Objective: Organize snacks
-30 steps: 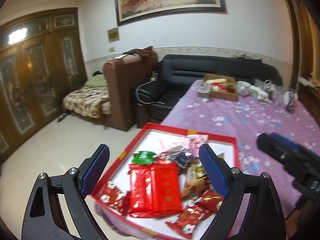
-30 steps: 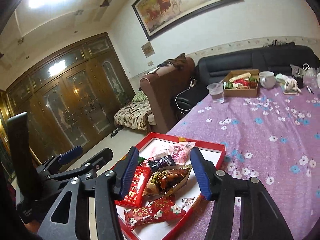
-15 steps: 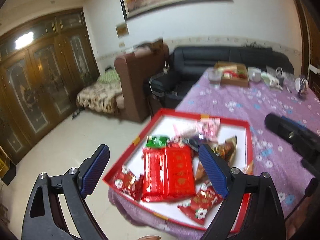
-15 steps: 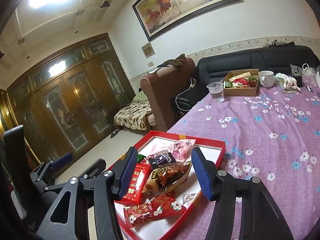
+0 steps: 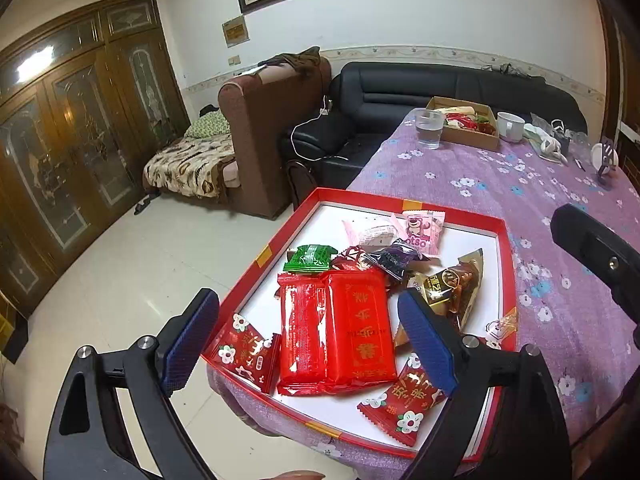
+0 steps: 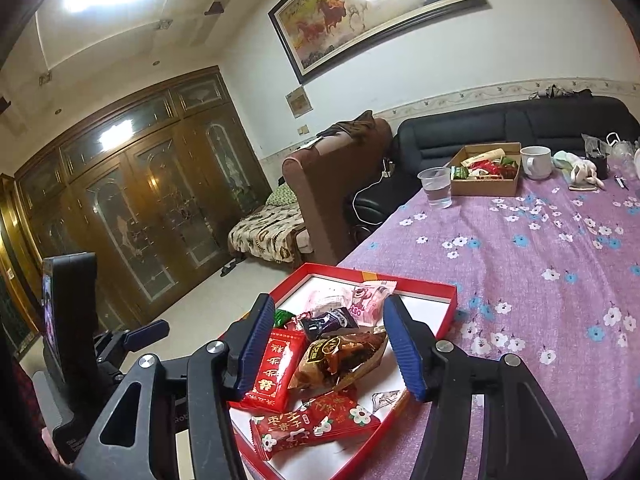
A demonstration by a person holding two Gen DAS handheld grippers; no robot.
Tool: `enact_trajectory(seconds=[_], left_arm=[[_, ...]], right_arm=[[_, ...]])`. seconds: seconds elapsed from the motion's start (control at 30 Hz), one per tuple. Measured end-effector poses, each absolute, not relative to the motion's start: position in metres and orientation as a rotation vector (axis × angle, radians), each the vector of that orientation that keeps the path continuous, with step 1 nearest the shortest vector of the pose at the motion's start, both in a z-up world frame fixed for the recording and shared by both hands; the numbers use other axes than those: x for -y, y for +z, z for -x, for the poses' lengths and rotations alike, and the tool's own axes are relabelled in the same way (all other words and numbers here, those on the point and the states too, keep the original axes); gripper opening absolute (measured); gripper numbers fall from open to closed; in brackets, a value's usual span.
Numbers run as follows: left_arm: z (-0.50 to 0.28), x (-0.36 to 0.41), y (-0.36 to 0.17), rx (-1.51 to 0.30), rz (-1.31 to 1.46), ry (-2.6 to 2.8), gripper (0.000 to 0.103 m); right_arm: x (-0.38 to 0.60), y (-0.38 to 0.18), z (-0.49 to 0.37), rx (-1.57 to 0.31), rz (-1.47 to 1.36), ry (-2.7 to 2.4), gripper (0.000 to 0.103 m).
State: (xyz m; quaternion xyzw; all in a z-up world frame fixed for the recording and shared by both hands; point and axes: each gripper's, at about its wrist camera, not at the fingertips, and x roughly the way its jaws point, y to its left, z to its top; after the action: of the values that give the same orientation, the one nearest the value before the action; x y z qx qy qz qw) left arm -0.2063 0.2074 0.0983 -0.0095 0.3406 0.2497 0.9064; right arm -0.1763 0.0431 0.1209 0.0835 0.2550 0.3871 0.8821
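- The left gripper hangs over the near left corner of the red tray, jaws spread wide with nothing between the pads — released, gripping nothing.
- Beneath it, at the tray's near left edge, lies a small red flowered packet, and just right of that two long red packets lie side by side, touching.
- Behind them sit a green packet and a dark purple packet; a pink bear-print packet lies toward the far rim.
- Right of the long red packets a brown glossy snack bag rests tilted on the pile, and another red flowered packet lies near the tray's front edge.
- The right gripper hovers above the brown bag with its jaws about half apart — the pads frame the bag on either side, apart from it, holding nothing.
- The tray sits at the near left corner of the table, on a purple flowered tablecloth.
- Far across the cloth stand a clear plastic cup, a cardboard box of more snacks just beside it, and a white mug.
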Motion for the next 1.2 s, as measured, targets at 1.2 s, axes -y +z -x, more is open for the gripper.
enact_trajectory(seconds=[1.2], left_arm=[[0.209,-0.250,0.073,-0.752,0.162,0.477,0.092]], right_arm=[[-0.075,0.104,0.174,-0.586,-0.129,0.837,0.063]])
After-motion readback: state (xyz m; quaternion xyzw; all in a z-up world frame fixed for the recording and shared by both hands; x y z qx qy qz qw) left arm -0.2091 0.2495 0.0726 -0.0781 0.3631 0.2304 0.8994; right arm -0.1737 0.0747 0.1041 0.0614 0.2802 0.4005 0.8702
